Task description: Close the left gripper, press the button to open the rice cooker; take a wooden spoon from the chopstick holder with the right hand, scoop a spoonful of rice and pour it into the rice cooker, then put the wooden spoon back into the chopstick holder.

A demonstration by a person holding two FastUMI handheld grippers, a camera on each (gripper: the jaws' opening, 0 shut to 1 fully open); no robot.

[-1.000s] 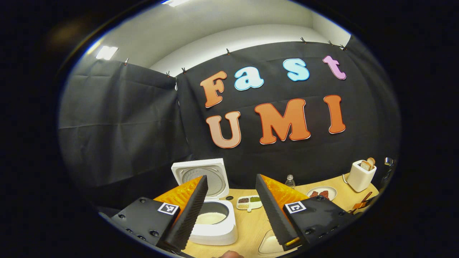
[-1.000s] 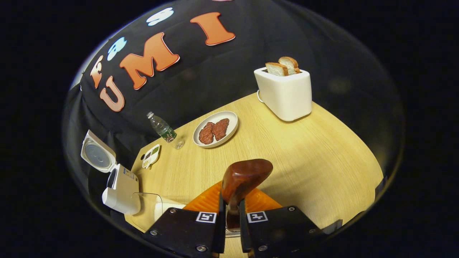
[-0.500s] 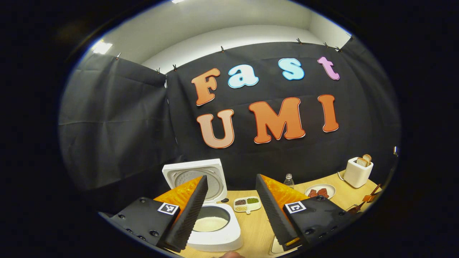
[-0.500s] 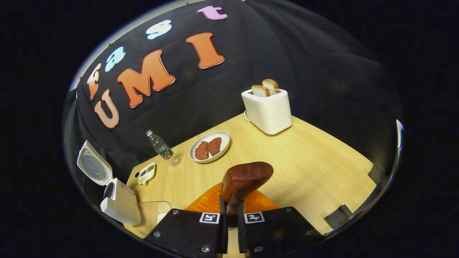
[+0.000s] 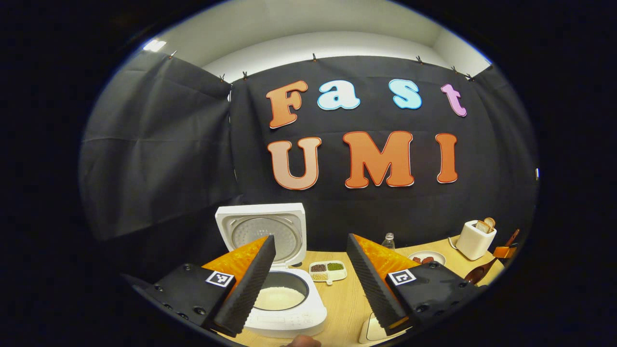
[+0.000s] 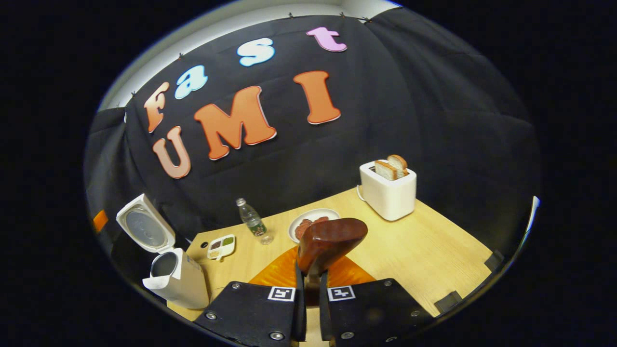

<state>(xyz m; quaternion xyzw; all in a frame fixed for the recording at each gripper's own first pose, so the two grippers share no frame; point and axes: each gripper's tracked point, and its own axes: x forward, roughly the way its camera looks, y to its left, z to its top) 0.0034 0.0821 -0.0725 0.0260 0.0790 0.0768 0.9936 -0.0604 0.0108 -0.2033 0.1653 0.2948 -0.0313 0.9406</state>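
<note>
The white rice cooker (image 5: 284, 301) stands open with its lid (image 5: 262, 231) upright, and white rice lies in its pot. My left gripper (image 5: 311, 238) hovers open in front of it, holding nothing. My right gripper (image 6: 308, 282) is shut on the handle of the dark wooden spoon (image 6: 330, 241), whose bowl sticks up ahead of the fingers, above the table. The cooker (image 6: 176, 279) stands at the lower left of the right gripper view. The spoon (image 5: 477, 273) and the right gripper (image 5: 503, 251) also show small at the far right of the left gripper view.
On the wooden table (image 6: 434, 246) stand a white toaster (image 6: 388, 193) with bread, a plate of meat (image 6: 308, 219), a water bottle (image 6: 253, 224) and a small divided grain dish (image 6: 221, 246). A clear container (image 5: 373, 330) sits under my left gripper's right finger.
The right gripper has lifted and tilted up with the spoon, so the table looks farther off and the clear container has left its view. The left gripper drifted slightly and stays open.
</note>
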